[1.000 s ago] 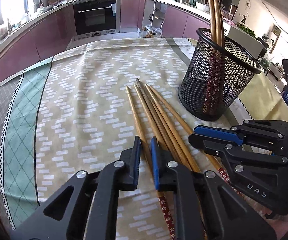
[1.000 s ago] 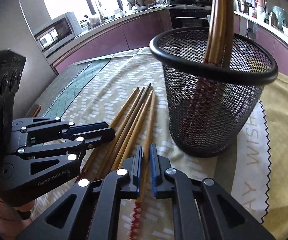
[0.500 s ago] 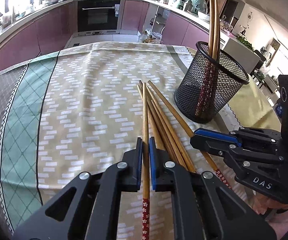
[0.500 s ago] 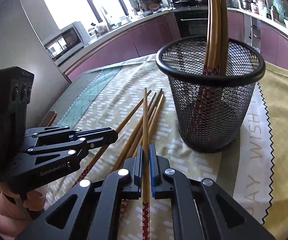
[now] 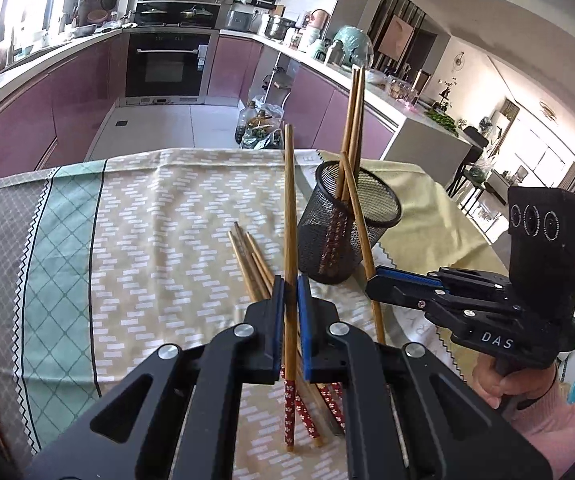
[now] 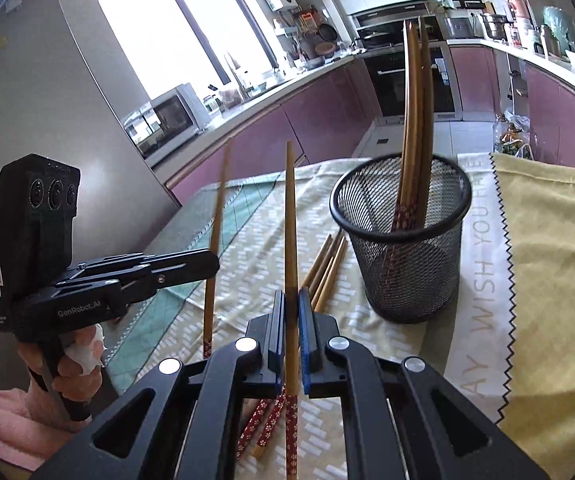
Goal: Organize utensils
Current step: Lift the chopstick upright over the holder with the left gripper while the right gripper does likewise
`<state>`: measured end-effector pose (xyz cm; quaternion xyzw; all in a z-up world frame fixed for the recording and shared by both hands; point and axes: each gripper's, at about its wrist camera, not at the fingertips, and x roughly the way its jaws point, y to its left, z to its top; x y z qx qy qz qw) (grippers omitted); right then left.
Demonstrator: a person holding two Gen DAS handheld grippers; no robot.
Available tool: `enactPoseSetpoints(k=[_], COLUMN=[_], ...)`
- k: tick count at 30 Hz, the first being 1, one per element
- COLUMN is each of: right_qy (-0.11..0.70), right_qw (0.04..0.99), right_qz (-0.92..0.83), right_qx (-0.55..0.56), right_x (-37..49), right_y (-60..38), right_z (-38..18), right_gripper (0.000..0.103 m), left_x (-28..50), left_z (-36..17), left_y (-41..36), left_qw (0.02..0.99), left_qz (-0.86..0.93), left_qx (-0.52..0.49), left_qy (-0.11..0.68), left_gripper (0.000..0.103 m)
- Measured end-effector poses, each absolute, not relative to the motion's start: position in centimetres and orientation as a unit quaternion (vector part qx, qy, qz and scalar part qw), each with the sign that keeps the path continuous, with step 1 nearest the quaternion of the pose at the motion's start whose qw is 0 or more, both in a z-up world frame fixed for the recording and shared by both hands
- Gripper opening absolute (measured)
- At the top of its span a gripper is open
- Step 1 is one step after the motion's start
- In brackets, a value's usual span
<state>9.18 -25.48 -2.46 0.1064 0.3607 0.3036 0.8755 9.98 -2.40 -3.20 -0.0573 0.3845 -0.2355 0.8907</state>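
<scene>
- Kitchen with purple cabinets and a built-in oven [image 5: 167, 68] behind; worktop covered by a patterned tablecloth [image 5: 159, 216] with a teal band, plus a yellow cloth [image 6: 547, 264] to the right.
- Black mesh holder [image 5: 347, 232] upright on the tablecloth, near the edge of the yellow cloth, with several chopsticks standing in it, red patterned ends down.
- Left claw [image 5: 290, 292] clamped on a single chopstick [image 5: 288, 208], held between the blue pads, nearly upright, thin tip high, red flowered end hanging below the claw.
- Right claw [image 6: 291, 304] likewise closed around its own chopstick [image 6: 290, 220], tip up, red flowered end down behind the pads.
- From the left wrist view, right claw [image 5: 375, 280] just beside the holder on its right, the gripped stick leaning across the holder's rim.
- From the right wrist view, left claw [image 6: 211, 264] well to the left of the holder, raised off the cloth.
- Loose chopsticks [image 5: 251, 264] lying flat on the tablecloth, bunched left of the holder's base, running under both claws, apart from them; red ends nearest the cameras.
</scene>
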Motion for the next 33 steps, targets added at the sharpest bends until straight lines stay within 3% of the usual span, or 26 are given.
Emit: enactPoseSetpoints(k=[13,33], right_qy=[0.300,0.212], right_qw=[0.896,0.935], right_qz=[0.304,0.267], right_qx=[0.121,0.099], right_x=[8.1,10.6], right_y=[-28.2,-31.3], right_z=[1.2,8.5], right_gripper=[0.006,0.006], left_x=[8.5,12.2], left_z=[2.2,9.6], left_y=[-2.4,-5.0], left_qw=[0.899,0.920], left_qz=[-0.283,-0.297], left_qx=[-0.075,-0.071], left_qy=[0.327,0.245], left_gripper=[0.007,0.007])
